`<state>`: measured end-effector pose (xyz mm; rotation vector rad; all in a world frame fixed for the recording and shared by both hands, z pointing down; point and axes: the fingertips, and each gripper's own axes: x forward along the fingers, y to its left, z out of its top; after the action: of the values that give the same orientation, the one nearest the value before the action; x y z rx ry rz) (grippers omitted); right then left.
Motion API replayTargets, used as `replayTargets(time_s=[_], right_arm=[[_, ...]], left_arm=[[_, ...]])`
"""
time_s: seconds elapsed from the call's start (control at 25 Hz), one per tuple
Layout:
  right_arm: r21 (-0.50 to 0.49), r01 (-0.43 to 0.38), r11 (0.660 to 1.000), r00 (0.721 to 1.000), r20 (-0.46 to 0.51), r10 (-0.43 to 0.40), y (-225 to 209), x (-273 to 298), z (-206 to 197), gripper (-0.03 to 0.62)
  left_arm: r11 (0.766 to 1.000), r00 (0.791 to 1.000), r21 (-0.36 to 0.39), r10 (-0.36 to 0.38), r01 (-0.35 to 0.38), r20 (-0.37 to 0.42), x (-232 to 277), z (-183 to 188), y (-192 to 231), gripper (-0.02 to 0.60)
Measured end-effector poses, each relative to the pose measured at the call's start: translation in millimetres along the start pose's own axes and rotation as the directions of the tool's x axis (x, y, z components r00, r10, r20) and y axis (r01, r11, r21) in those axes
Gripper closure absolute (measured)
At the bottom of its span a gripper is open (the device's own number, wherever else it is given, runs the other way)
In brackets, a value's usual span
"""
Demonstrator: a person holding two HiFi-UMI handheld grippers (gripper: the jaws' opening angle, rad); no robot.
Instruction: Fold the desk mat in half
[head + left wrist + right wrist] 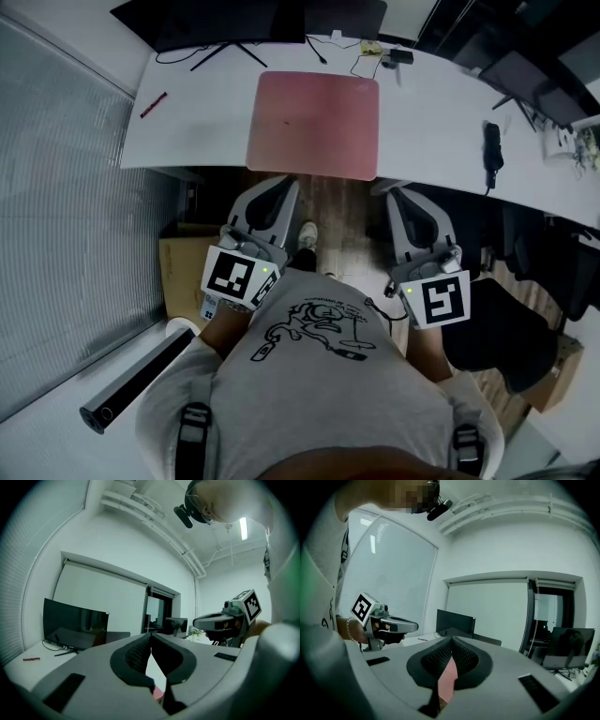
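Desk mat lies flat and unfolded, its near edge along the front edge of the white surface. My left hand-held gripper and right hand-held gripper hang just short of that edge, jaws together, empty.

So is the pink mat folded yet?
Nothing is done: the pink desk mat lies flat on the desk. Nothing is in hand: the left hand-held gripper and right hand-held gripper are shut and empty, short of the desk. Still to do: grab an edge, fold it over.
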<state>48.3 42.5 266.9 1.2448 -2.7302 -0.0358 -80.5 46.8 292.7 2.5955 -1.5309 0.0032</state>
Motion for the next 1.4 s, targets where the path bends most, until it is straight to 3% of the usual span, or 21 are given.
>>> replayTargets(time_s=[0.68, 1.08, 1.16, 1.32, 1.4], right_arm=[[-0.025, -0.007, 1.0, 1.0, -0.015, 0.007, 5, 121, 17, 0.588], [-0.035, 0.003, 0.999, 0.999, -0.04, -0.004, 3, 163, 11, 0.588], [-0.039, -0.001, 0.999, 0.999, -0.038, -0.001, 3, 167, 10, 0.588], [-0.048, -0.004, 0.999, 1.0, -0.03, 0.003, 2, 173, 9, 0.588], [-0.043, -0.002, 0.999, 1.0, -0.031, 0.001, 1, 174, 8, 0.588]], left_arm=[[1.0, 1.0, -0.017, -0.013, 0.014, 0.02, 35, 15, 115, 0.56], [1.0, 0.999, -0.011, 0.027, -0.027, -0.034, 52, -24, 162, 0.558], [0.999, 0.998, -0.036, 0.031, -0.033, -0.046, 53, -36, 169, 0.558], [0.986, 0.995, -0.152, 0.049, -0.062, -0.086, 54, -73, 189, 0.558], [0.985, 0.99, -0.147, 0.076, -0.094, -0.122, 55, -90, 198, 0.557]])
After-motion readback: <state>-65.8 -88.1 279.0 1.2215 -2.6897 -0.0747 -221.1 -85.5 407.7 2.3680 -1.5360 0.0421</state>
